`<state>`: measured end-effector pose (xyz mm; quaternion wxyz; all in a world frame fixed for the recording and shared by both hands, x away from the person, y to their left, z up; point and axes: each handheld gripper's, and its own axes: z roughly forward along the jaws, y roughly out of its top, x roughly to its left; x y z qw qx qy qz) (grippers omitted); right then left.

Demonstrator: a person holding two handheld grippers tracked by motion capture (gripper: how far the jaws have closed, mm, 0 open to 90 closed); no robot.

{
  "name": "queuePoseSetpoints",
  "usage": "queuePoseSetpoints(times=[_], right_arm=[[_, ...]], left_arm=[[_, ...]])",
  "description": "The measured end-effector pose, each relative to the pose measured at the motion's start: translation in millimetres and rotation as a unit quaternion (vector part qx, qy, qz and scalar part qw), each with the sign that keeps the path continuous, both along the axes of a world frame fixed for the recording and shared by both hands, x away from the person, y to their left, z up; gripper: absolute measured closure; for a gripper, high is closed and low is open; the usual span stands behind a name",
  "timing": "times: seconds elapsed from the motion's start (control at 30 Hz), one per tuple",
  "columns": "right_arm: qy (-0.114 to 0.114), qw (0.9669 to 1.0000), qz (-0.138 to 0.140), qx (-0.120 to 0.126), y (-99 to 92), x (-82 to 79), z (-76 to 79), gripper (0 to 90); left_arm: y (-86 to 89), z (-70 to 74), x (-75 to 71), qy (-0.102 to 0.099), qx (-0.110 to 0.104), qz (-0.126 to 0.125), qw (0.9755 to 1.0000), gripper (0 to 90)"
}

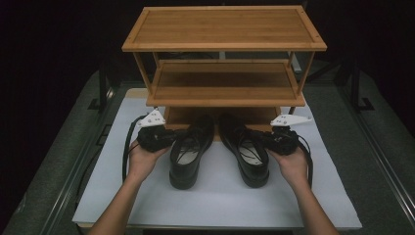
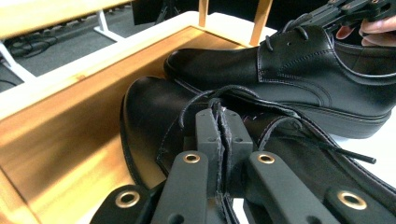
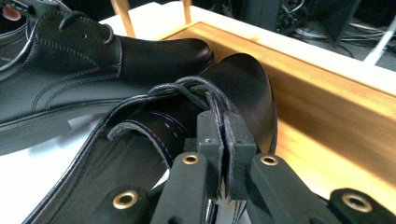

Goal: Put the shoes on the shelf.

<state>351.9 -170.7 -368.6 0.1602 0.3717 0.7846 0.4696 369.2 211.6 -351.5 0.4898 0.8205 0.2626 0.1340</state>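
Two black leather lace-up shoes lie side by side on the white mat, toes pointing into the bottom level of a wooden shoe rack [image 1: 222,93]. My left gripper [image 1: 173,137] is shut on the upper leather edge of the left shoe [image 1: 188,149], beside its laces; the jaws [image 2: 219,119] pinch the leather flat. My right gripper [image 1: 260,138] is likewise shut on the edge of the right shoe [image 1: 247,149], with the jaws [image 3: 218,122] clamped near the laces. Both toes [image 2: 149,100] [image 3: 247,79] sit over the lowest shelf board [image 2: 65,140] [image 3: 336,116].
The rack has a top shelf [image 1: 222,27] and a middle shelf [image 1: 222,81], both bare, above the shoes. The white mat [image 1: 215,200] stretches toward me. Dark metal rails [image 1: 78,171] run along the table's sides.
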Motion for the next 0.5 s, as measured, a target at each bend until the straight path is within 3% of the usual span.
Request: queuePoseSetpoints(times=[0.27, 0.5], right_arm=[[-0.002, 0.9995, -0.032, 0.001, -3.8, 24.8, -4.3, 86.9], [-0.003, 0.9984, -0.057, -0.005, -4.4, 44.7, -8.3, 86.9]], left_arm=[[-24.2, -7.9, 31.9, -0.021, 0.004, 0.009, 0.9997, 88.2], [-41.7, -17.5, 51.2, -0.038, 0.016, 0.035, 0.9985, 88.2]])
